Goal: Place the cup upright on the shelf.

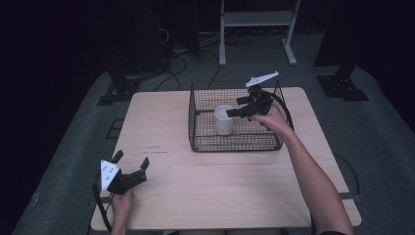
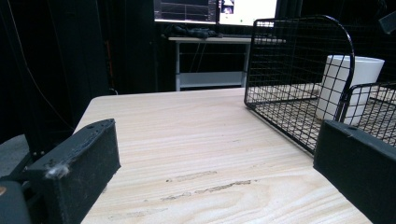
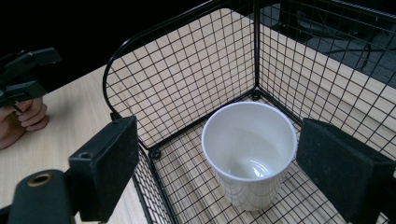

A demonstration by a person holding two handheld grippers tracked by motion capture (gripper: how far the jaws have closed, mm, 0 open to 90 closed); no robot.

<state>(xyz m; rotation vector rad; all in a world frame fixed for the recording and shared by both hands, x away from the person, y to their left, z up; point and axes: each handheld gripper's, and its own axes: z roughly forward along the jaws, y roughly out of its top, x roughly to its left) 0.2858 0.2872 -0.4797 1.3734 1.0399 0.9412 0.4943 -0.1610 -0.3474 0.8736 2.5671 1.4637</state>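
Observation:
A white cup (image 1: 224, 120) (image 2: 348, 88) (image 3: 250, 149) stands upright and empty inside a black wire basket (image 1: 235, 143) (image 2: 289, 56) (image 3: 187, 70) at the far middle of the wooden table (image 1: 220, 186). My right gripper (image 1: 231, 112) (image 3: 219, 154) reaches into the basket from the right, just above the cup's rim. Its jaws are open and stand apart on either side of the cup without touching it. My left gripper (image 1: 132, 159) (image 2: 217, 144) rests low at the table's front left corner, open with nothing between its jaws, pointing toward the basket.
The basket's near wall and its curved handle hoop (image 3: 121, 60) stand between the two grippers. Bare tabletop lies in front of and left of the basket. A white shelf frame (image 1: 257, 22) and cables are on the floor beyond the table.

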